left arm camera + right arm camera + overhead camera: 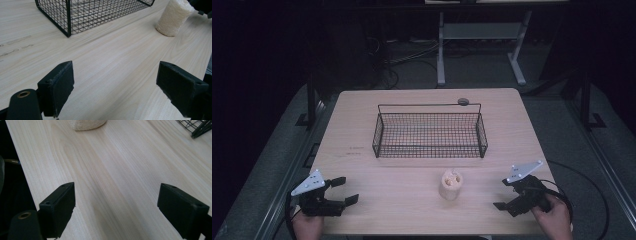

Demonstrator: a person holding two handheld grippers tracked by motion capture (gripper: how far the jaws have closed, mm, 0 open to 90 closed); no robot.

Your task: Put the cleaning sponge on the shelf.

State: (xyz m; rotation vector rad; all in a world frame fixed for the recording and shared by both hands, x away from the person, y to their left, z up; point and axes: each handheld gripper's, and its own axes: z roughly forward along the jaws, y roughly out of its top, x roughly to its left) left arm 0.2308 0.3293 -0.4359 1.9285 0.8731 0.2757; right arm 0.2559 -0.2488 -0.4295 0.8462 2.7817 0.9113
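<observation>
- Loofah (451, 185) stands upright on the pale wooden table (362, 130), near the middle of the front edge and just in front of the wire basket (430, 131); nothing touches it.
- Seen from above, the loofah's top shows several hollow chambers; in the left gripper view it appears as a rough cream cylinder (174, 17) at the upper right, apart from the basket's near corner.
- The black wire basket sits at the centre of the table, its long side parallel to the front edge, a thin handle bar running over its far side with a small grey round piece (463, 102) on that bar.
- Left gripper (348, 189) rests by the front left corner of the table, held by a hand (307, 226) coming in from the bottom; its jaws stand wide apart with bare wood between them, pointing towards the loofah.
- Right gripper (503, 193) hovers by the front right corner, held by the other hand (554, 216); its jaws are likewise spread, with nothing between them.
- In the right gripper view, the loofah's base (87, 124) is at the top edge, well beyond the jaws, and a corner of the basket (197, 127) shows at the upper right.
- Both grippers lie well apart from the loofah, one on each side of it.
</observation>
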